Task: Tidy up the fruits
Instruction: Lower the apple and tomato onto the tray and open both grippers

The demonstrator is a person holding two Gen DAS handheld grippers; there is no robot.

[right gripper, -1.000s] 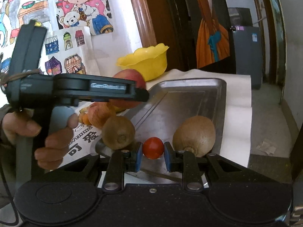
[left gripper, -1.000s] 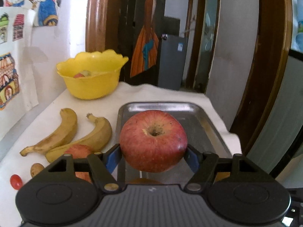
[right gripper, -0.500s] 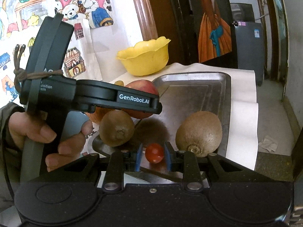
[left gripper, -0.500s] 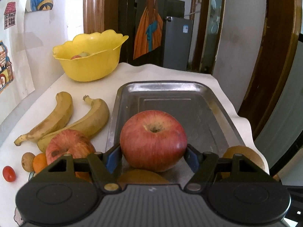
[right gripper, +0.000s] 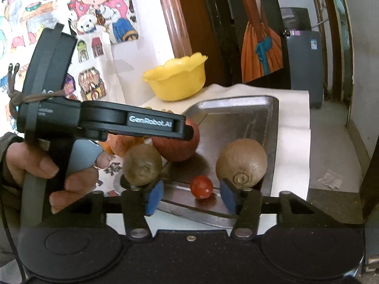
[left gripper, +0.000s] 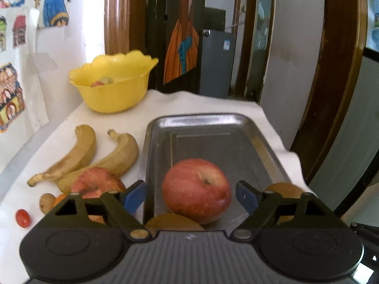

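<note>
A red apple lies in the metal tray, between the spread fingers of my open left gripper, free of both pads. It also shows in the right wrist view behind the left gripper's body. My right gripper is open over the tray's near edge. A cherry tomato lies in the tray between its fingers, loose. Two kiwis sit in the tray on either side.
A yellow bowl with fruit stands at the back left. Two bananas, a second apple, a small orange, a small brown fruit and another cherry tomato lie on the white cloth left of the tray. A wall lies left.
My left gripper lowered the apple into the tray and opened off it. My right gripper opened and let the cherry tomato go onto the tray.
</note>
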